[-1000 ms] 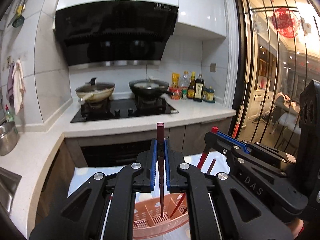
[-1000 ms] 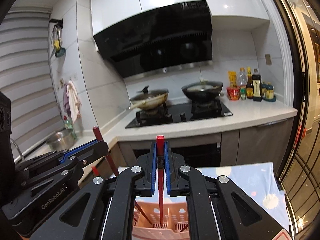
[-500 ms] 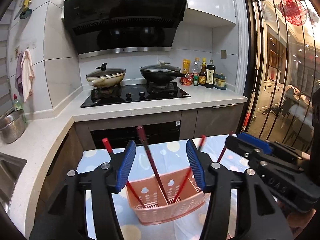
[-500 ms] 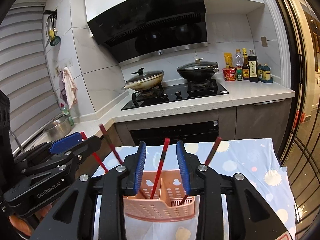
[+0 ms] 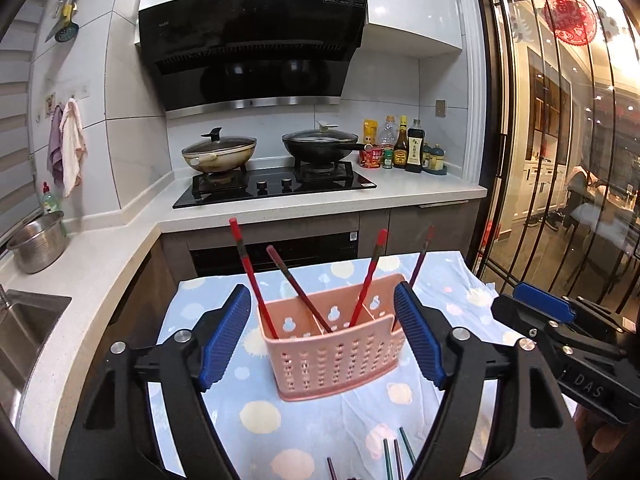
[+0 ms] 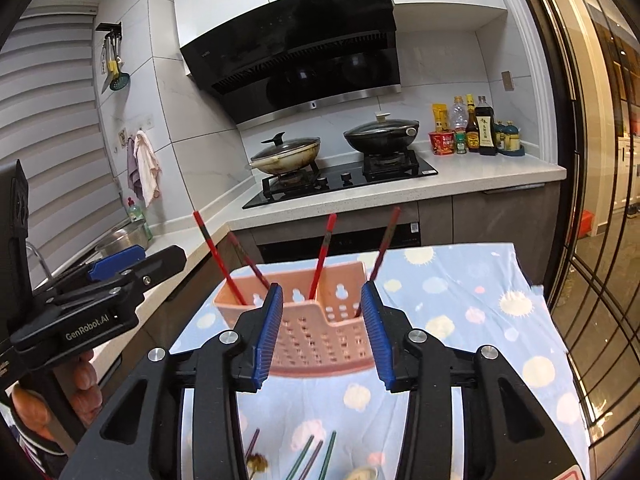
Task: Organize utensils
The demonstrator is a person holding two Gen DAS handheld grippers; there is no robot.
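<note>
A pink perforated utensil basket (image 5: 336, 344) (image 6: 316, 328) stands on the blue dotted tablecloth (image 5: 248, 400). Several red chopsticks (image 5: 250, 276) (image 6: 322, 248) lean in its compartments. My left gripper (image 5: 322, 338) is open and empty, its blue pads on either side of the basket, a little nearer than it. My right gripper (image 6: 322, 334) is open and empty, just in front of the basket. More chopsticks (image 5: 394, 458) (image 6: 312, 458) lie on the cloth at the near edge, partly hidden.
The table ends shortly behind the basket. Beyond are a counter with a hob and two lidded pans (image 5: 218, 154), bottles (image 5: 412, 148), a steel pot (image 5: 38, 240) and a sink at left. A glass door with bars (image 5: 560, 160) is at right.
Both grippers were shut on a red chopstick above the basket. They opened, the chopsticks dropped into the basket, and both grippers pulled back and away from it.
</note>
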